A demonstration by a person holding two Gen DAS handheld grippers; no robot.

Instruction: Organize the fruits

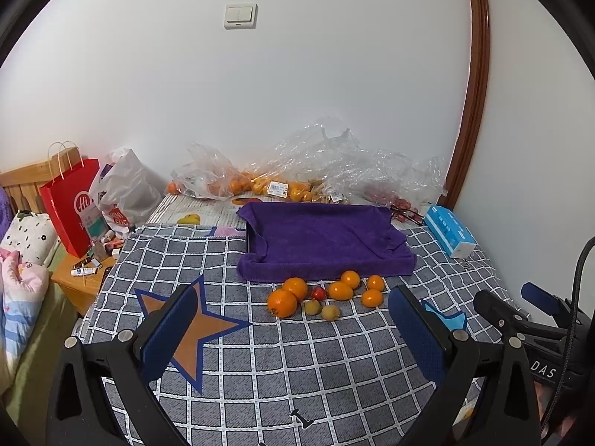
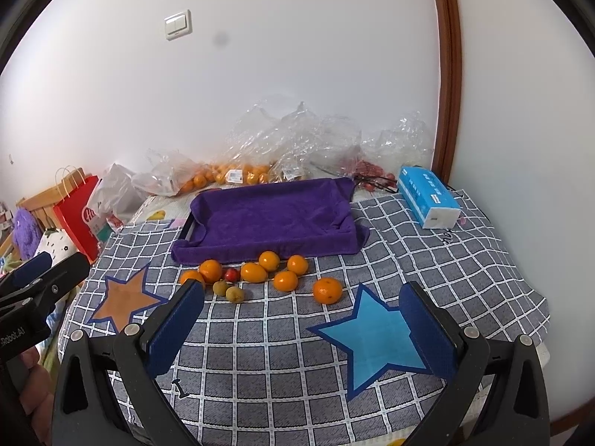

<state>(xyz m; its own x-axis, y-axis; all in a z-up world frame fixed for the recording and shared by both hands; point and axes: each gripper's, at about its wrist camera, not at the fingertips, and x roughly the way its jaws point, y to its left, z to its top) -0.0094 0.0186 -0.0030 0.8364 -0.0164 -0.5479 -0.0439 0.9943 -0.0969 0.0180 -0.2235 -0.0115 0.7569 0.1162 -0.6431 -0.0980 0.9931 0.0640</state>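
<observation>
Fruit cluster sits on the checked cloth just in front of the purple towel-lined tray (image 2: pixel 267 212), none in it yet. Left to right in the right wrist view: a large orange (image 2: pixel 210 270) with another partly hidden behind my right gripper's (image 2: pixel 302 329) left finger, a small red fruit (image 2: pixel 232 274), two dull green-brown ones (image 2: pixel 234 293), an oval orange fruit (image 2: pixel 254 272), three round mandarins (image 2: pixel 285 281), then a lone mandarin (image 2: pixel 327 290) set apart toward the blue star. I judge all of them light and round, prone to roll; the skins look smooth, the red one probably soft, so I would pinch across the widest part, gently. Left gripper (image 1: pixel 293 329) and right gripper both stand spread wide, holding nothing, hovering short of the fruit. Hard to make out: what the small green-brown fruits are, the contents of the crumpled clear bags (image 2: pixel 297 137) by the wall, and the tray's depth under the towel.
</observation>
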